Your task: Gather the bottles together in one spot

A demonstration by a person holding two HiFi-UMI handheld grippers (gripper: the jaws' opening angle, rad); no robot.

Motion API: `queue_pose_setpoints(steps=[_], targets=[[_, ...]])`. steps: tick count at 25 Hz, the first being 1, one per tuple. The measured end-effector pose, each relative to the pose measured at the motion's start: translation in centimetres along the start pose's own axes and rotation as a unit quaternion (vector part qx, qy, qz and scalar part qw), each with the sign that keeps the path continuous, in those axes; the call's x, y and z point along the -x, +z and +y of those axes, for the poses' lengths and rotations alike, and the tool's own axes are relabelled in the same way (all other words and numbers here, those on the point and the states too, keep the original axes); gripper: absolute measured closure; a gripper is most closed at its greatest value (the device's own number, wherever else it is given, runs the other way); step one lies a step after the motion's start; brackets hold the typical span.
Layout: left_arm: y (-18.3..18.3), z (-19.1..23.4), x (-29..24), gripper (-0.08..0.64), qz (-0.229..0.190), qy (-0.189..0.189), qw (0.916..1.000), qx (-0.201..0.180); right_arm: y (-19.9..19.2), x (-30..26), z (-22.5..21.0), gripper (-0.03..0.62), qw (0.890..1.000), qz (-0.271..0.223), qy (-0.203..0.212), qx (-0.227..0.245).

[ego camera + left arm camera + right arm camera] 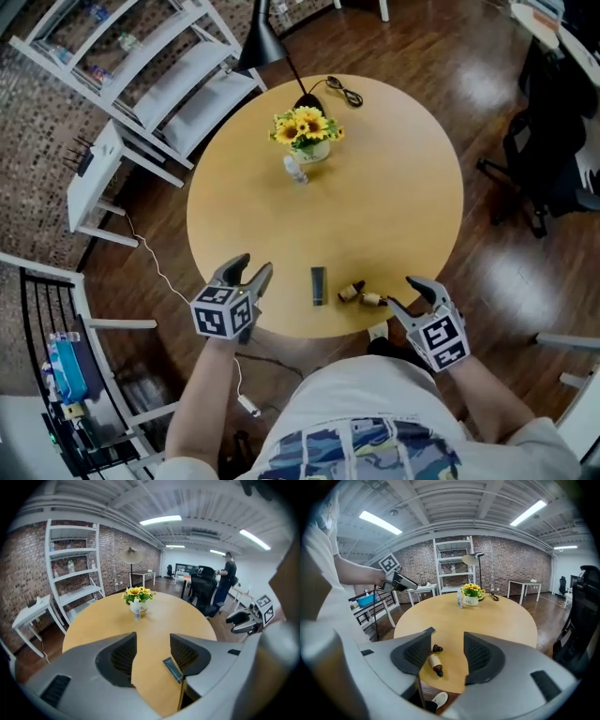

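Observation:
On the round wooden table point(403, 178), a small clear bottle point(296, 171) stands in front of a pot of sunflowers point(306, 131). Near the front edge lie a dark flat bottle point(319, 285) and two small brown bottles point(350, 292) point(372, 300). My left gripper point(253, 265) is open and empty at the front left edge, left of the dark bottle point(172, 669). My right gripper point(405, 292) is open and empty just right of the brown bottles point(435, 663) point(437, 648), which lie below its jaws. The clear bottle point(136, 610) point(460, 601) is far ahead of both.
A black lamp point(262, 42) and a cable point(345, 91) sit at the table's far side. White shelving point(141, 66) and a small white table point(94, 178) stand at the left, an office chair point(553, 141) at the right. A person point(229, 581) stands far off.

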State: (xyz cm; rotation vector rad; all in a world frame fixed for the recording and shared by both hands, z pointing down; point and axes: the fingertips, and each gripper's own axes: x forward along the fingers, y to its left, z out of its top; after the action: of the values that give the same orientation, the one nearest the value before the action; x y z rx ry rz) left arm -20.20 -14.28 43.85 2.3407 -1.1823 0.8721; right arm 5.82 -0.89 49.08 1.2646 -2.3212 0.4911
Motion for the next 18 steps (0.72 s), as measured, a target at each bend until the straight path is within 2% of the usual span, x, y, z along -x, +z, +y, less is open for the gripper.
queue_pose_setpoints(steps=[4, 9, 13, 18], targets=[[-5.5, -0.9, 6.7, 0.331, -0.050, 0.009, 0.9957, 0.077, 0.2, 0.8, 2.7, 0.351, 1.000, 0.004, -0.010, 0.019], [-12.8, -2.0, 13.8, 0.331, -0.075, 0.016, 0.9885, 0.130, 1.5, 3.2, 7.3, 0.351, 0.999, 0.003, -0.023, 0.025], [-17.7, -4.2, 18.2, 0.331, -0.079, 0.004, 0.9864, 0.144, 0.7, 6.0, 10.7, 0.351, 0.999, 0.004, -0.049, 0.021], [-22.2, -6.5, 21.5, 0.331, -0.073, -0.008, 0.9842, 0.161, -2.6, 8.6, 14.1, 0.351, 0.997, 0.026, -0.067, 0.022]])
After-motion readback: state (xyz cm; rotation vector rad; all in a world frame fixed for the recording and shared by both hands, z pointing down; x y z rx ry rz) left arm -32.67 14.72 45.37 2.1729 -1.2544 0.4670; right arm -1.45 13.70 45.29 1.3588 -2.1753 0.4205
